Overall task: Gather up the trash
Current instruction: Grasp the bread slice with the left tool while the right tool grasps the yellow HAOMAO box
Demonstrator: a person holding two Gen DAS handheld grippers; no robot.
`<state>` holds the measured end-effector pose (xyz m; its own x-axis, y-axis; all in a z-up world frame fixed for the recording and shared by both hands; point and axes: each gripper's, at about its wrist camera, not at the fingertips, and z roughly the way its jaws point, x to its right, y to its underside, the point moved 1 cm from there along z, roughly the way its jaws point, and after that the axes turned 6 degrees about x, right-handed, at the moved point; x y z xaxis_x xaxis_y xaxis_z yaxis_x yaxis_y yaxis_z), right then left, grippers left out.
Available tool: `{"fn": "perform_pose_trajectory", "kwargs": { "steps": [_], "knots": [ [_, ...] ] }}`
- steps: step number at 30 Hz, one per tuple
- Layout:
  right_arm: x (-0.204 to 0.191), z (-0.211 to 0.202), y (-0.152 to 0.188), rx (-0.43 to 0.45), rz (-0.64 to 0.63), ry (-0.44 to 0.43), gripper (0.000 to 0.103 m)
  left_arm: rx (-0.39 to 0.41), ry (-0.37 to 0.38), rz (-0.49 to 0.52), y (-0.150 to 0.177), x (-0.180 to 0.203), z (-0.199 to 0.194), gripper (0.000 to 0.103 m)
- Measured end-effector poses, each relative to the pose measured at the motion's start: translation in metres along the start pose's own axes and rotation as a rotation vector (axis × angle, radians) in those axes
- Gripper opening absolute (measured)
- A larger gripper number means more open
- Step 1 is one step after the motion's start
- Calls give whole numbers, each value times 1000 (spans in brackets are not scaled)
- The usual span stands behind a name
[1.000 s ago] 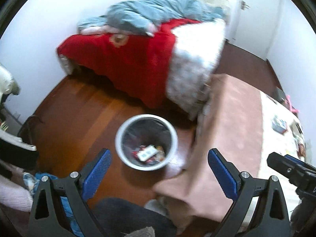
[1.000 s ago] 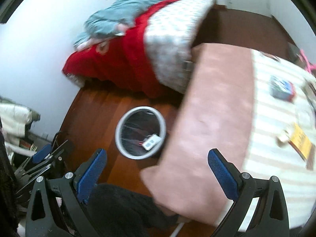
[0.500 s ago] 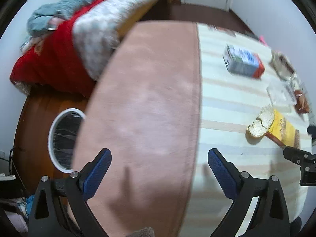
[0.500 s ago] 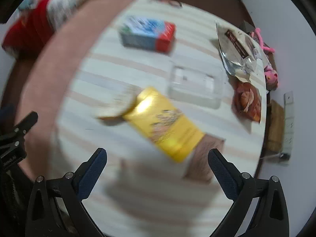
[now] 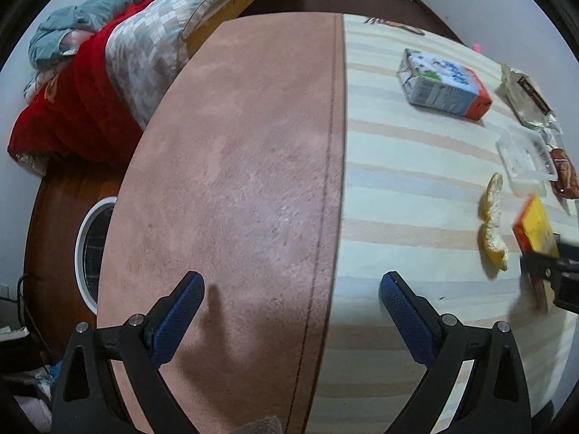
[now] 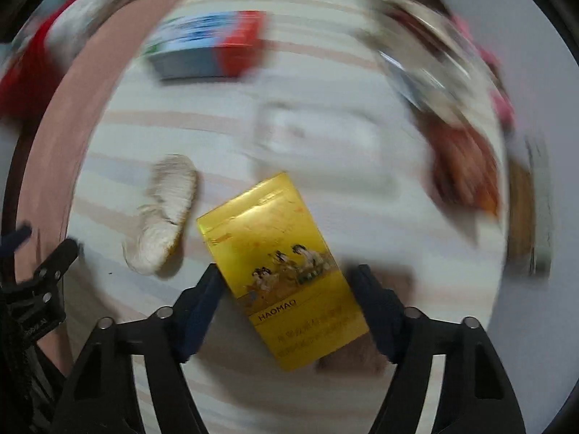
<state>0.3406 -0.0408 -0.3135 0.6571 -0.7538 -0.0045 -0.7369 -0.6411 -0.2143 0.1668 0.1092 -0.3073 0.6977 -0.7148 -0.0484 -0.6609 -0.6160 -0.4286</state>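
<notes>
A yellow cigarette box [image 6: 286,264] lies on the striped tablecloth [image 6: 224,137], between the fingers of my right gripper [image 6: 287,282]. Its jaws are closing. The left pad meets the box's edge and a thin gap shows at the right pad. In the left wrist view the same box [image 5: 535,224] sits at the far right with the right gripper's black tip [image 5: 542,271] at it. My left gripper [image 5: 289,311] stands open over the pink cloth [image 5: 235,181], holding nothing. The white-rimmed bin [image 5: 87,249] stands on the floor at the left, half hidden by the table.
More trash lies on the cloth: a citrus peel [image 5: 494,231], a blue and red carton [image 5: 445,85], a clear plastic tray [image 5: 524,155], a silver wrapper [image 5: 528,97] and a brown snack pack [image 5: 566,177]. A bed with a red blanket [image 5: 72,101] stands behind the table.
Both grippers swung from the bin and floor to above the table and came lower. The right gripper's jaws have narrowed around the yellow box, which now sits between them.
</notes>
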Motion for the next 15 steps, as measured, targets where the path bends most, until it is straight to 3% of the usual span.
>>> {"fn": "perform_pose_trajectory", "kwargs": {
  "steps": [3, 7, 11, 13, 15],
  "knots": [
    [34, -8, 20, 16, 166, -4, 71, 6, 52, 9, -8, 10, -5, 100],
    [62, -10, 23, 17, 241, -26, 72, -16, 158, 43, -22, 42, -9, 100],
    [70, -11, 21, 29, 192, -9, 74, -90, 261, 74, -33, 80, 5, 99],
    [72, -8, 15, 37, 156, -4, 73, -101, 278, 91, -36, 95, 11, 98],
    [66, -4, 13, 34, 131, 7, 73, -85, 257, 115, -38, 106, 13, 91]
  ]
}}
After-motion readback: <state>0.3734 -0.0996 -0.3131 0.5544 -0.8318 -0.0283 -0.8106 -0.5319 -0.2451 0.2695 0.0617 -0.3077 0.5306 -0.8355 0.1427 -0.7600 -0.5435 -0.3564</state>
